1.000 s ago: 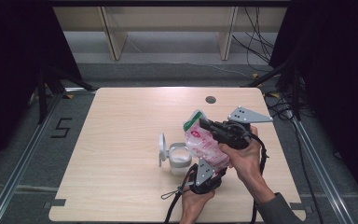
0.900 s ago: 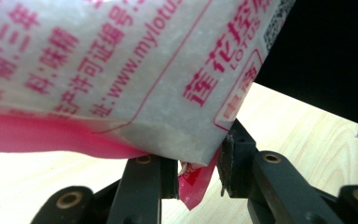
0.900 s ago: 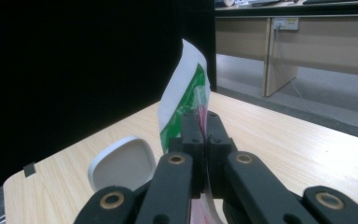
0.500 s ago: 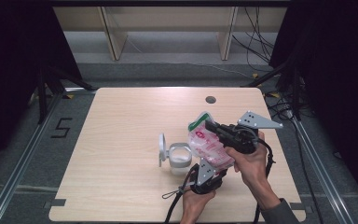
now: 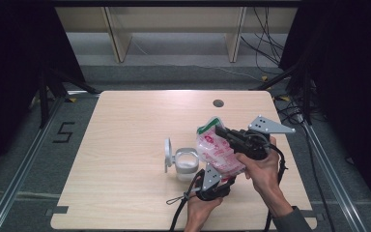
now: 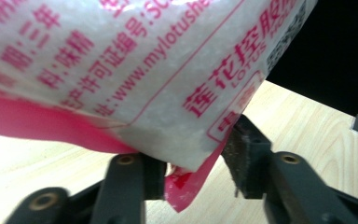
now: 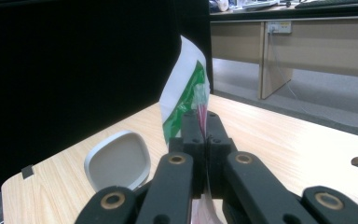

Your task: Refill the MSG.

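Above the desk's near right, right gripper pinches the seasoning bag's top edge; left gripper's jaws have just been opening, spread around its bottom corner, releasing it beside the open jar.

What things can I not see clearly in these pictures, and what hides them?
- Contents of the white container: high view, too small to tell.
- Lower half of the seasoning bag: high view, covered by the right gripper and hand.
- Left gripper: its jaws have just been opening; left gripper view, the bag's corner hides whether the pads touch it.
- Bag print: left gripper view, cut off by the edges.
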Demonstrator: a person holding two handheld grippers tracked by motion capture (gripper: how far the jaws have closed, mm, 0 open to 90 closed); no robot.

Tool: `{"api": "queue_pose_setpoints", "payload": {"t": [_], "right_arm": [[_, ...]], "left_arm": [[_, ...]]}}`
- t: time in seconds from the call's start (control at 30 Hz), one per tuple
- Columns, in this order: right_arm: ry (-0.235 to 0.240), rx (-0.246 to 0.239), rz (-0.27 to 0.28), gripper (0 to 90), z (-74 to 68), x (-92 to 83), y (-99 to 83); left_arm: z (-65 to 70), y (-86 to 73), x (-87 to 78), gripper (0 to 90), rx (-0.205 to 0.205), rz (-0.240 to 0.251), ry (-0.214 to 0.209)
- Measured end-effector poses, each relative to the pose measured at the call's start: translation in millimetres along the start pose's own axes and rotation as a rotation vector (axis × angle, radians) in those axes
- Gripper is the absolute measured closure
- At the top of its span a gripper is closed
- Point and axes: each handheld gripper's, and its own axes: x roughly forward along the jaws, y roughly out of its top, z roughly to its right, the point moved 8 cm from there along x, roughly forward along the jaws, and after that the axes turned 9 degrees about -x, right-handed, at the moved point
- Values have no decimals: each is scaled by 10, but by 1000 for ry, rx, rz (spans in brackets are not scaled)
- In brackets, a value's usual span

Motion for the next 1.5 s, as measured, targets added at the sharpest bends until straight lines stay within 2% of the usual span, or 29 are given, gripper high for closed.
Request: {"api": "queue_pose_setpoints", "payload": {"t": [0.1, 0.13, 0.17, 0.23, 0.3, 0.33, 0.4, 0.47, 0.5, 0.53, 0.6, 0.7, 0.73, 0.8, 0.9, 0.93, 0.97, 1.0, 1.07, 1.13, 1.17, 1.2, 1.27, 1.3, 1.33, 1.4, 1.43, 1.47, 1.5], "right_arm": [[-2, 5, -3, 900, -3, -14, -18], [-12, -11, -2, 900, 11, -22, -22], [-6, 15, 0, 900, -6, -25, -27], [-11, 6, 0, 900, 14, -37, -41], [-14, 28, 2, 900, 14, -62, -52], [-8, 14, 11, 900, 28, -67, -50], [-18, 25, 19, 900, 43, -96, -60], [-17, 27, 22, 900, 60, -112, -85], [-21, 46, 17, 900, 58, -120, -104], [-24, 38, 25, 900, 75, -118, -116], [-24, 36, 32, 900, 90, -120, -151], [-14, 66, 40, 900, 81, -128, -190], [-14, 39, 53, 900, 106, -137, -198], [-9, 68, 57, 900, 100, -155, -236], [-4, 54, 57, 900, 113, -185, -303], [2, 62, 85, 900, 107, -175, -308], [-6, 80, 64, 900, 105, -205, -342], [-10, 61, 66, 900, 140, -202, -363], [-11, 89, 47, 900, 154, -225, -404], [-16, 77, 49, 900, 177, -228, -441], [-7, 66, 44, 900, 187, -231, -462], [-18, 86, 40, 900, 185, -245, -481], [-14, 86, 64, 900, 208, -270, -473], [-21, 63, 51, 900, 239, -293, -487], [-23, 61, 51, 900, 253, -319, -500], [-22, 91, 51, 900, 256, -380, -522], [-26, 86, 50, 900, 274, -411, -533], [-24, 80, 82, 900, 293, -420, -529], [-34, 104, 55, 900, 290, -474, -559]], "left_arm": [[-7, -8, -9, 583, -10, -8, 5], [-7, -10, -9, 568, -19, -11, 7], [-5, -10, -8, 530, -34, -13, 9], [-4, -15, -13, 503, -24, -15, 27], [0, -14, -23, 508, -27, -14, 15], [-7, -11, -36, 500, -28, -17, 24], [-5, -1, -36, 452, -47, -7, 13], [-20, -6, -49, 406, -67, -17, 32], [-27, -9, -52, 378, -85, -22, 33], [-29, -11, -57, 357, -99, -21, 39], [-30, -27, -91, 335, -100, -38, 65], [-3, -68, -115, 298, -104, -56, 67], [30, -68, -110, 289, -139, -44, 64], [32, -85, -137, 272, -122, -44, 88], [34, -115, -190, 262, -129, -59, 97], [39, -121, -206, 263, -133, -56, 90], [51, -129, -233, 265, -135, -57, 86], [76, -138, -251, 265, -133, -48, 71], [77, -168, -308, 265, -97, -64, 72], [80, -176, -341, 272, -98, -52, 53], [70, -192, -371, 275, -94, -63, 64], [59, -197, -398, 276, -93, -65, 70], [71, -202, -436, 278, -109, -53, 59], [88, -203, -447, 281, -115, -44, 40], [82, -216, -476, 283, -104, -50, 49], [89, -231, -525, 285, -94, -56, 52], [96, -235, -547, 285, -83, -57, 45], [101, -244, -564, 285, -84, -61, 43], [124, -241, -566, 284, -92, -49, 34]]}}
